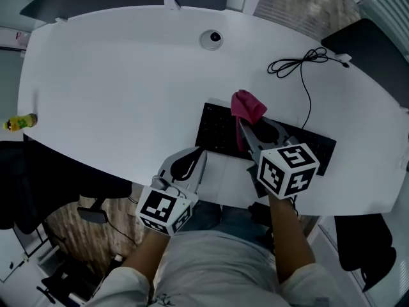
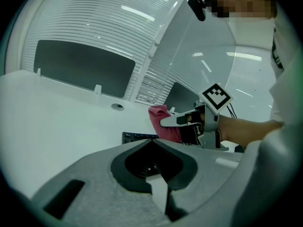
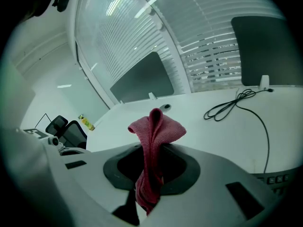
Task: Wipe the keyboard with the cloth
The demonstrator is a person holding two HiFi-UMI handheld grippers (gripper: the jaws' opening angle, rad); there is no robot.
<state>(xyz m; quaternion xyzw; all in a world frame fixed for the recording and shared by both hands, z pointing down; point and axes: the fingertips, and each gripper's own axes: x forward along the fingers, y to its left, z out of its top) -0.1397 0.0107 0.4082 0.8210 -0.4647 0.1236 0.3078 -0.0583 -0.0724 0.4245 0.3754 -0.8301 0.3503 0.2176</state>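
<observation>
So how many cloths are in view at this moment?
1: the pink cloth, pinched in the right gripper over the keyboard. The left gripper is shut on nothing. Another could lie hidden under the grippers, but none shows.

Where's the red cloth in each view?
Head view: red cloth right of centre, at the keyboard's far edge, in the right gripper's jaws.
Left gripper view: centre-right, in the right gripper.
Right gripper view: centre, pinched between the jaws.
Shared landmark: round desk port, beyond the cloth in all three.
</observation>
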